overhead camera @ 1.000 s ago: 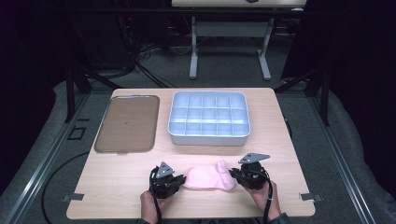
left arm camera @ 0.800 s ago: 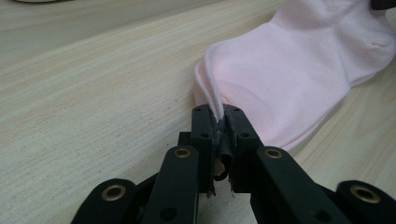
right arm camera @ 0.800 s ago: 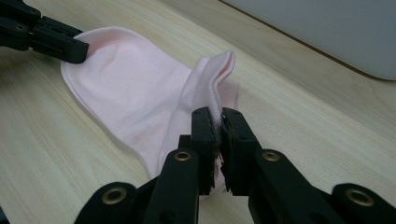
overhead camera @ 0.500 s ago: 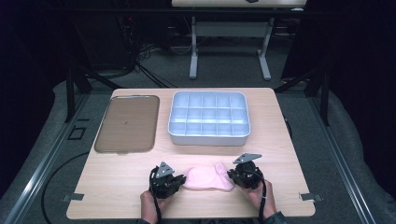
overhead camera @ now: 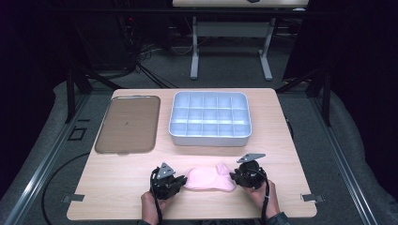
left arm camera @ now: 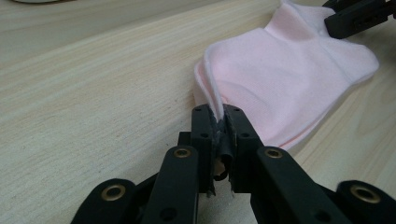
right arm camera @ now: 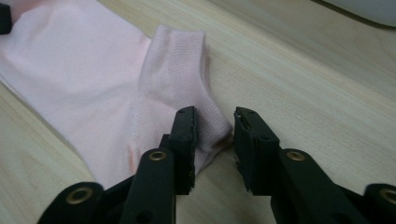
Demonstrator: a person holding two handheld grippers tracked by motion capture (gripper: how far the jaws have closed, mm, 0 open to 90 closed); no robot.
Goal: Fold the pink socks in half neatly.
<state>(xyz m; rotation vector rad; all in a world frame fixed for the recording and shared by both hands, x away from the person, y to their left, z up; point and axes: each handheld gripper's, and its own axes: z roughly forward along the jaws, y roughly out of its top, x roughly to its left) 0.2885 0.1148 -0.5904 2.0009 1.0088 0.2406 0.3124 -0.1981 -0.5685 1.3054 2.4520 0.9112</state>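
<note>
A pink sock point(overhead camera: 209, 178) lies flat on the wooden table near its front edge, between my two grippers. My left gripper point(overhead camera: 180, 180) is at the sock's left end. In the left gripper view its jaws point(left arm camera: 218, 112) are shut on a raised fold of the sock's point(left arm camera: 289, 79) edge. My right gripper point(overhead camera: 237, 177) is at the sock's right end. Its jaws point(right arm camera: 215, 119) have just been opening and now stand apart. A corner of the sock point(right arm camera: 84, 70) lies between them, and the pads do not press on it.
A light blue tray point(overhead camera: 210, 118) divided into several compartments stands at the back middle of the table. To its left lies a flat brown tray point(overhead camera: 126, 124). A second table point(overhead camera: 234, 3) stands farther back on the dark floor.
My right gripper has shifted slightly left toward the sock and a little lower. The left gripper and the sock's left end have stayed where they were.
</note>
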